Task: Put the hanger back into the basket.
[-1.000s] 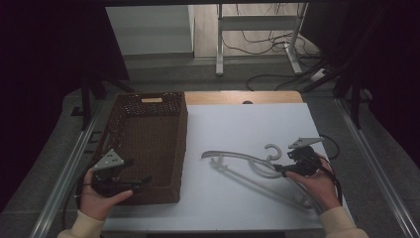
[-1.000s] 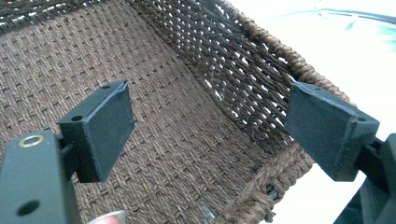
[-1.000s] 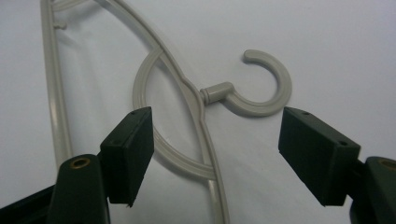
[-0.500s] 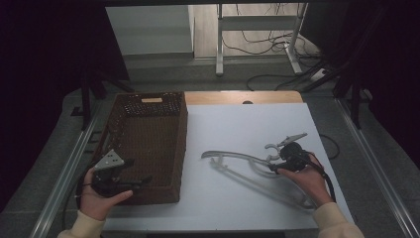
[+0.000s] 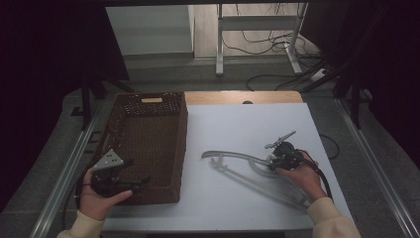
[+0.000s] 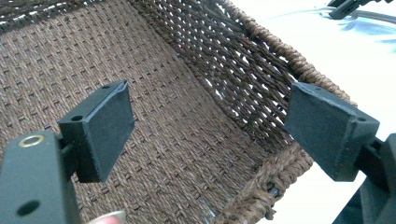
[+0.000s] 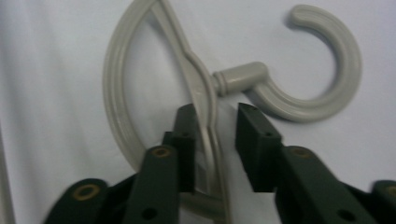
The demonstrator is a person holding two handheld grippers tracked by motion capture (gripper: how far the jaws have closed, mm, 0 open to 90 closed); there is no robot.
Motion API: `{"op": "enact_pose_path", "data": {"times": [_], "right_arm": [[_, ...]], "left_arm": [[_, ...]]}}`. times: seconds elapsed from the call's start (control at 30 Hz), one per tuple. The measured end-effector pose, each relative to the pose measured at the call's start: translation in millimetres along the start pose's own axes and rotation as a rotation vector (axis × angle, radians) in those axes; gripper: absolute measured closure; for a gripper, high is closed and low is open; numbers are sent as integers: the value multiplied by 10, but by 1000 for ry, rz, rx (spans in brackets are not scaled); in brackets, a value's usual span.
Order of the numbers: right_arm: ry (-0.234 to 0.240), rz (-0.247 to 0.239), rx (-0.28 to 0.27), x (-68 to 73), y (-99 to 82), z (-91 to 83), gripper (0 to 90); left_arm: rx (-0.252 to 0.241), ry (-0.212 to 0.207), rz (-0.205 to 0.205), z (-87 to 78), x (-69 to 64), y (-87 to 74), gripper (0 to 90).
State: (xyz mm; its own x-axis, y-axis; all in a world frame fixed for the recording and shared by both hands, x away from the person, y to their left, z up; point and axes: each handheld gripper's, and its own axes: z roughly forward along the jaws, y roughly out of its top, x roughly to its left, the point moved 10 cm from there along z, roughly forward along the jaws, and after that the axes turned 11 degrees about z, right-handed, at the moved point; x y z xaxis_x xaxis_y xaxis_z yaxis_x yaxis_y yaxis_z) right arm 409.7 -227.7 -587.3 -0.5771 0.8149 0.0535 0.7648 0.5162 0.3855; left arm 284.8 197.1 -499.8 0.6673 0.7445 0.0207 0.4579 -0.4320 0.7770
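- The grey plastic hanger [image 5: 247,166] lies flat on the white desk [image 5: 233,124], to the right of the wicker basket [image 5: 148,144] and well apart from it; lying flat, its thin body offers an edge that can be pinched from above.
- The right hand-held gripper [image 7: 212,135] has just been closing its jaws around the hanger's body, just below the neck where the hook [image 7: 322,70] joins. The left pad sits against the plastic; a narrow gap is visible at the right pad, so I judge the grip not yet firm. Taking it near the neck probably keeps the long arms balanced once it is lifted.
- The left hand-held gripper [image 6: 210,130] hovers over the basket's near end with jaws wide apart and nothing between them, seemingly waiting or ready to steady the basket.
- The hanger is smooth, moulded and ribbed along its curved arms, with a round, open hook.
- The basket is dark brown, rectangular and deep, tightly woven on the floor, more open in the walls, with a thick braided rim [image 6: 299,65].
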Motion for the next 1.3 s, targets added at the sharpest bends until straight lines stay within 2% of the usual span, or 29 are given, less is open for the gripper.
{"op": "enact_pose_path", "data": {"times": [0.03, 0.07, 0.1, 0.17, 0.2, 0.4, 0.47, 0.5, 0.67, 0.77, 0.8, 0.83, 0.87, 0.9, 1.0, 1.3], "right_arm": [[0, 0, 0, 0, 0, 0, 718], [6, -13, 6, 16, 4, 2, 773], [13, -25, 14, 34, 6, 5, 783], [3, -57, 24, 41, 14, 7, 796], [-4, -89, 25, 43, 20, 9, 804], [-10, -136, 11, 45, 33, -13, 810], [-20, -141, -23, 27, 75, -84, 810], [-20, -141, -23, 27, 75, -84, 810], [9, -160, -76, 64, 146, -242, 812], [7, -166, -98, 81, 180, -308, 812], [4, -178, -129, 93, 228, -383, 813], [4, -178, -129, 93, 228, -383, 813], [4, -183, -158, 108, 272, -461, 813], [4, -183, -158, 108, 272, -461, 813], [12, -192, -206, 153, 339, -595, 813], [24, -220, -269, 261, 442, -821, 813]], "left_arm": [[0, 0, 0, 0, 0, 0, 158], [0, 0, 0, -1, 0, 1, 158], [0, 1, 1, -1, 0, 1, 158], [0, 1, 1, -3, -5, 3, 158], [-1, 1, 1, -3, -7, 5, 158], [-3, 2, -1, -16, 4, 3, 159], [-3, 4, 0, -17, 8, 1, 159], [-3, 4, 0, -17, 8, 0, 159], [-3, 5, 0, -20, 8, -1, 159], [-7, 7, -1, -30, 13, 6, 159], [-7, 8, 0, -34, 17, 5, 159], [-7, 8, 0, -34, 17, 5, 159], [-7, 8, 0, -33, 19, 2, 159], [-7, 8, 0, -33, 19, 2, 159], [-7, 8, 0, -34, 23, -1, 159], [-10, 8, 2, -45, 17, 12, 159]]}}
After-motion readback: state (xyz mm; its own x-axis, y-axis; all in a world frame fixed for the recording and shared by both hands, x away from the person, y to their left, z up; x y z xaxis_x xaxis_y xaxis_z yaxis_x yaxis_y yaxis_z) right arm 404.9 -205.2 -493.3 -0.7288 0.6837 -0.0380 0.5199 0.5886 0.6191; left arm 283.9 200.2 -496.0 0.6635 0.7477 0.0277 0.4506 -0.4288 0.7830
